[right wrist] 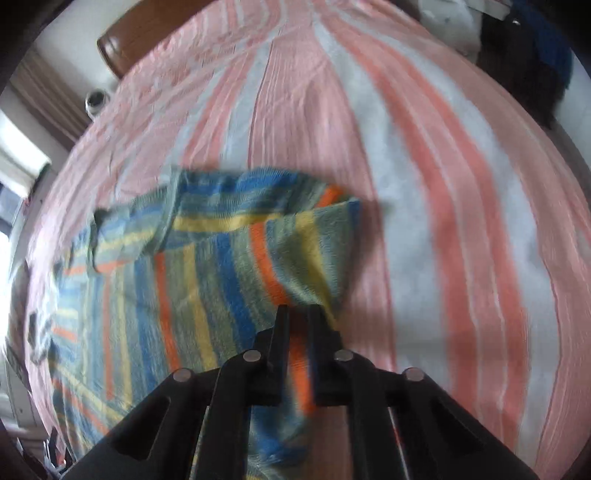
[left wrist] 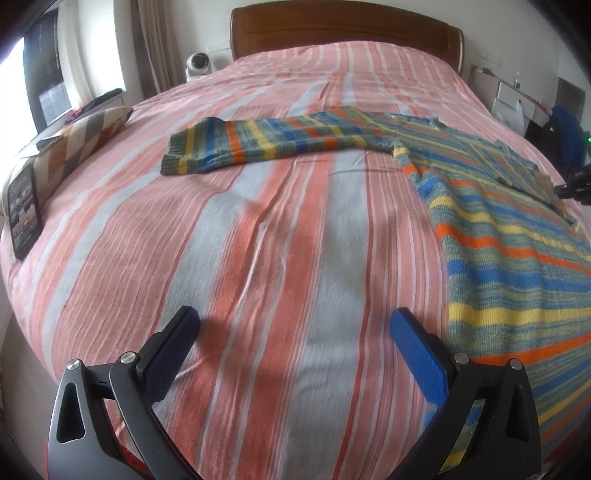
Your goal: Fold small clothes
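Sweater (right wrist: 229, 258) sleeve edge apparently pinched, right gripper (right wrist: 297, 314), bedspread (left wrist: 280, 258) open.

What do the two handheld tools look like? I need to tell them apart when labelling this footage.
The left tool has a black frame with triangular cut-outs and silver round pivot pins; one finger pad is dark navy, the other bright blue, both finely textured. The right tool has the same black frame and silver pins, with both fingers black. No cables, sleeves or markings show.

Striped bed (left wrist: 280, 229), wooden headboard (left wrist: 343, 33) — perhaps curtains (left wrist: 155, 40).
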